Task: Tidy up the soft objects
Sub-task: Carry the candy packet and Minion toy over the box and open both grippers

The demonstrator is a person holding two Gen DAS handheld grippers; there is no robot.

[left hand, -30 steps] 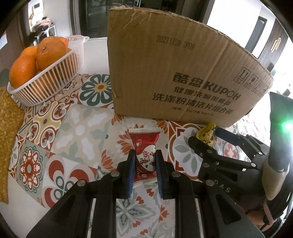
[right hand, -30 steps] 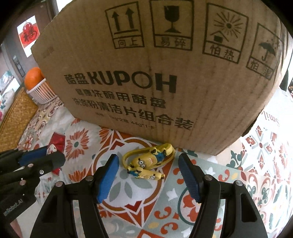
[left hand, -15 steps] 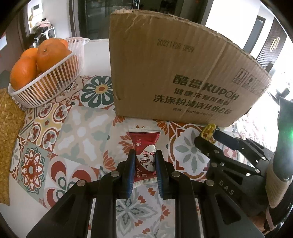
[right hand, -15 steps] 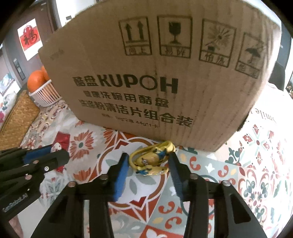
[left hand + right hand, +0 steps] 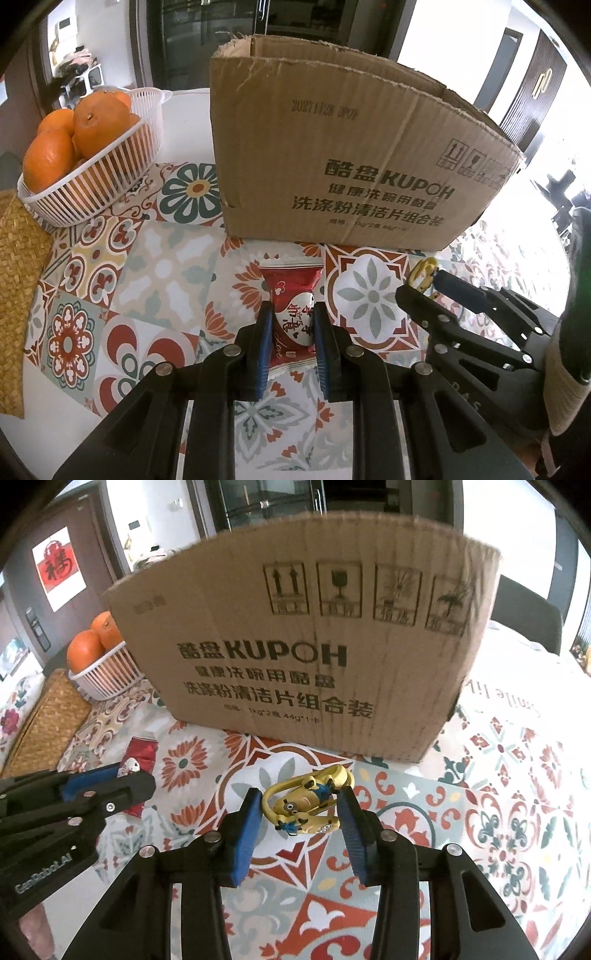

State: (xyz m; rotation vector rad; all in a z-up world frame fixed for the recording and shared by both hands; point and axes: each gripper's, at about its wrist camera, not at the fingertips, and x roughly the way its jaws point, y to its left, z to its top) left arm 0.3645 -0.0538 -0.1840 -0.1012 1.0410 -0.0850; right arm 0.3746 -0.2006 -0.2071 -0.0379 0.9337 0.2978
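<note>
While only the left wrist view shows the cardboard box's (image 5: 332, 155) open top, left gripper (image 5: 289, 330) clamps a red snack packet (image 5: 291, 306) (white-labelled), right gripper (image 5: 301, 818) pinches a yellow minion toy (image 5: 308, 805).

You read "KUPOH" and the stamp "20271128" on the cardboard box (image 5: 332, 155), above four handling pictograms. The red candy wrapper (image 5: 291, 314) says "Love". The left gripper (image 5: 107, 794) body reads "GenRobot.AI".

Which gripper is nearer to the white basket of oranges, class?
Left. The left gripper, shut on the red candy packet, sits right of the white basket of oranges. The right gripper, around the yellow Minion toy, is farther right.
</note>
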